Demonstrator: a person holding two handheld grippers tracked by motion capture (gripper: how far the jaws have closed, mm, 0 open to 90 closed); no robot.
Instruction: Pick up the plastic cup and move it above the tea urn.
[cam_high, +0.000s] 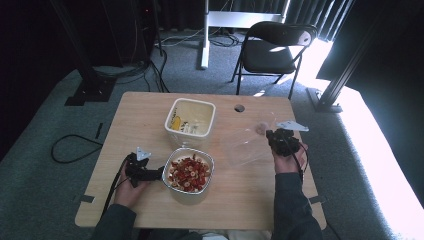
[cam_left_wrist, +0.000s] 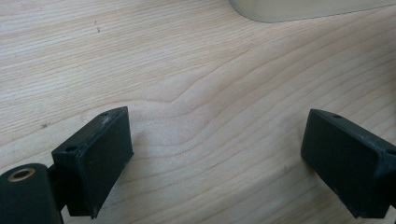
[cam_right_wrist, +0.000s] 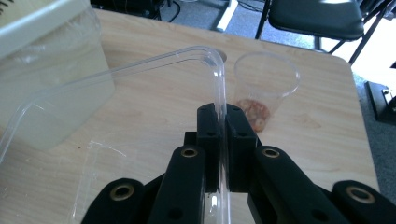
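Starting at the lower left of the high view: holding the left tool (cam_high: 159, 172) released, just beside the left rim of the square bowl of red and pale pieces (cam_high: 189, 174), not gripping it. Showing the same in the left gripper view, with the jaws standing wide apart over bare worktop (cam_left_wrist: 196, 70) and nothing lying between them.

Moving to the right of centre: keeping the right tool (cam_high: 271, 136) clenched on the clear plastic container (cam_high: 244, 147). Pinching one thin side wall of it near a rounded corner in the right gripper view, the right tool (cam_right_wrist: 223, 122) closing hard on the see-through rim (cam_right_wrist: 217, 84). Looking empty inside, as far as the transparent walls are allowing a reading, and seeming to be tipped up rather than lying flat, though not telling for certain.

Going farther: standing just beyond the container, a clear cup (cam_right_wrist: 266, 86) carrying only a few pieces at its bottom. Sitting above the bowl at the frame's centre, a cream tub (cam_high: 172, 116) with some yellow and white items inside, too small for naming. Standing off the worktop at the top, a black folding chair (cam_high: 272, 50).

Judging progress: appearing early in the work. Having the container grasped, but the bowl remaining heaped and the container unfilled. Leaving, most likely, the bringing of the container to the bowl and any moving of pieces.
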